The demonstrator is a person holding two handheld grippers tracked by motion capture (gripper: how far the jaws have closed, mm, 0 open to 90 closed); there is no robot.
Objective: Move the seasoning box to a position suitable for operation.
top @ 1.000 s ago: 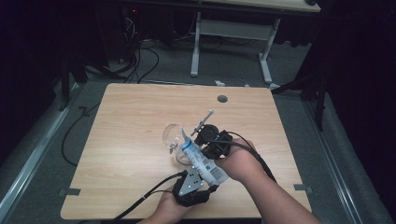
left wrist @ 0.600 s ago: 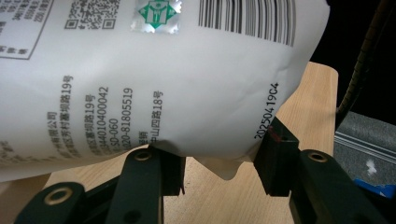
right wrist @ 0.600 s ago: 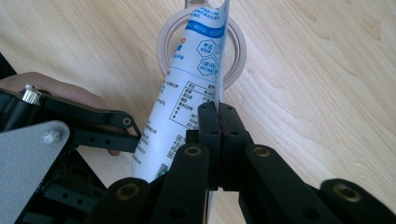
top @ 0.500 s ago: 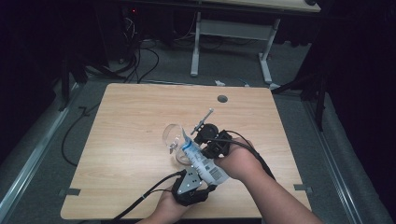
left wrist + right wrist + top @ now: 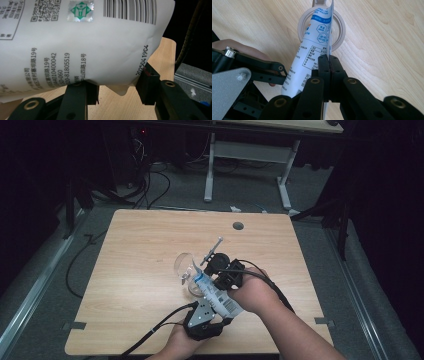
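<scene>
Over the glass [image 5: 184, 265], both grippers [image 5: 207, 307] [image 5: 225, 272] clamp the tilted pouch [image 5: 212, 292].

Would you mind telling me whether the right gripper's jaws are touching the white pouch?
Touching: in the right gripper view, the right gripper has its jaws shut on the flat edge of the white pouch.

This looks like a lab or recording studio set up for filming handwork. A single bare wooden table [image 5: 150, 270] with a cable hole [image 5: 238, 226] stands on grey carpet [image 5: 240, 185], and everything around it is dark. Loose cables [image 5: 145, 190] run across the floor toward equipment with a red light [image 5: 143, 131] at the back. Behind stands a second desk on a white metal frame [image 5: 210, 170]. Tape marks [image 5: 75, 325] sit beside the table's corners.
</scene>
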